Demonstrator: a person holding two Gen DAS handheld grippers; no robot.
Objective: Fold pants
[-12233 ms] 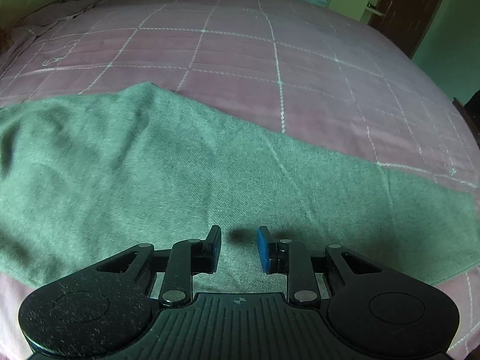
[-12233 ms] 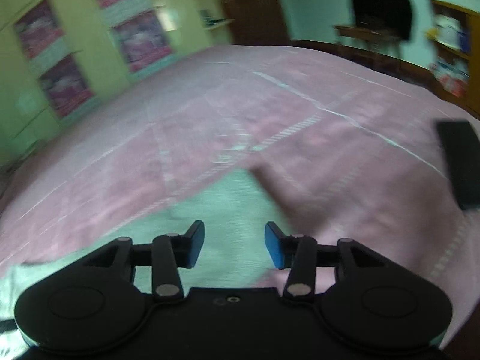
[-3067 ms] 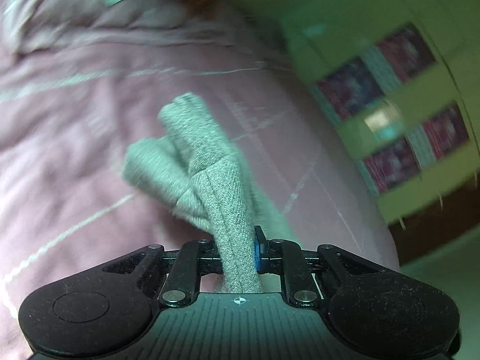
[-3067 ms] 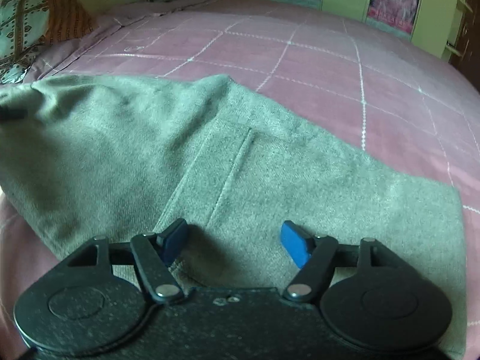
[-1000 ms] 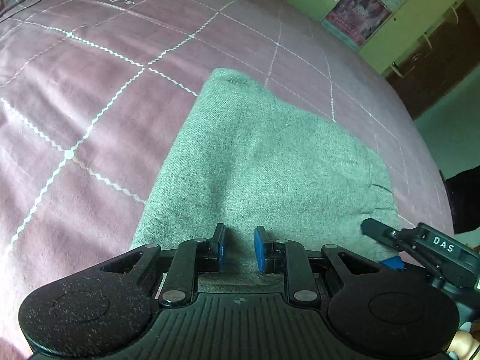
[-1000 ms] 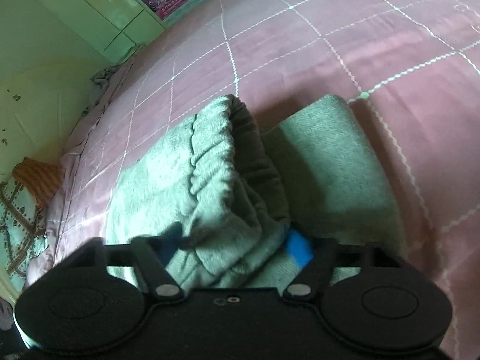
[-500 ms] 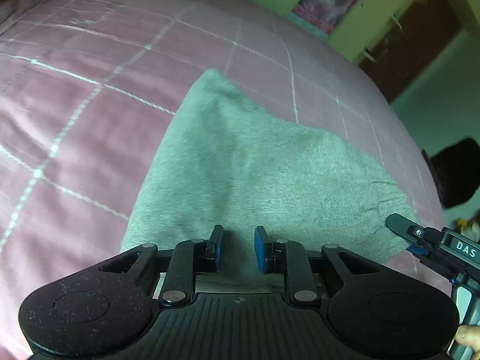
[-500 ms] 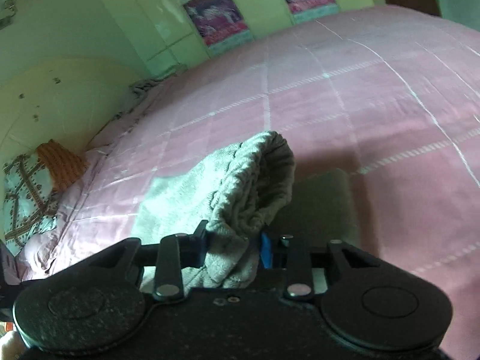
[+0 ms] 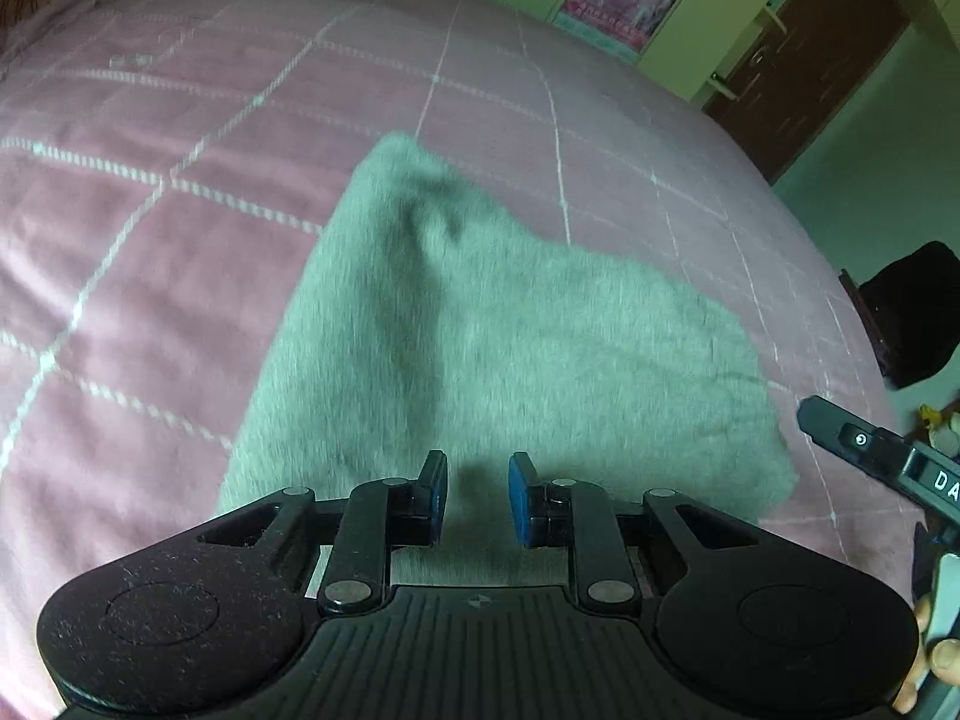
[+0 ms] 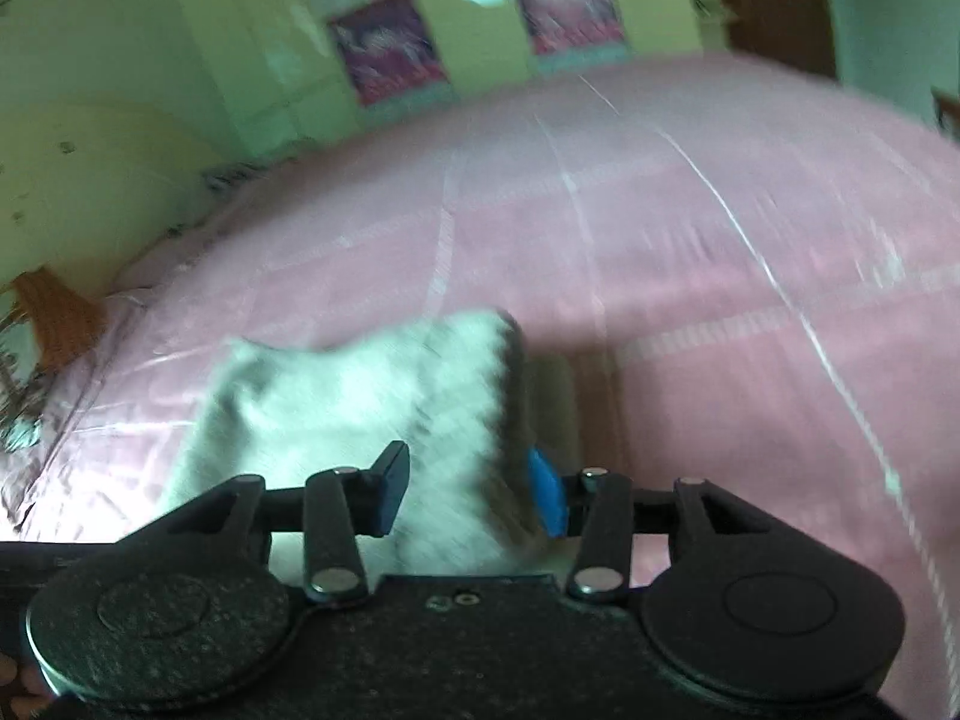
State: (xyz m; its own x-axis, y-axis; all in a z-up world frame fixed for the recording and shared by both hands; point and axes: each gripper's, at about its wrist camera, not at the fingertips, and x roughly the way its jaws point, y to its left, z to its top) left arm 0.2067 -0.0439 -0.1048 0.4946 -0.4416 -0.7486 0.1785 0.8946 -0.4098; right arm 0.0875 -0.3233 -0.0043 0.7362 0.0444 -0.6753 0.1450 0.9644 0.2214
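The grey-green pants point(image 9: 510, 330) lie folded into a thick, roughly square pile on the pink bed cover point(image 9: 150, 240). My left gripper point(image 9: 478, 495) hovers over the pile's near edge. Its jaws are shut to a narrow gap with nothing between them. In the blurred right wrist view the pants point(image 10: 360, 396) run up between the fingers of my right gripper point(image 10: 471, 492), whose jaws are opening. The blue pad point(image 10: 546, 498) sits at the cloth's right edge, and the cloth looks slack rather than pinched. The right tool's black body point(image 9: 870, 444) shows at the left view's right edge.
The pink checked cover point(image 10: 690, 300) spreads wide around the pile. Green cupboards with posters point(image 10: 384, 54) stand behind the bed, a brown door point(image 9: 798, 60) to the right. A black object point(image 9: 912, 312) sits past the bed's right edge. An orange pillow point(image 10: 54, 312) lies far left.
The right gripper, shut on a raised fold of the pants half a second ago, has widened its jaws and the fold has dropped flatter. Both grippers have lifted slightly. The left stays shut.
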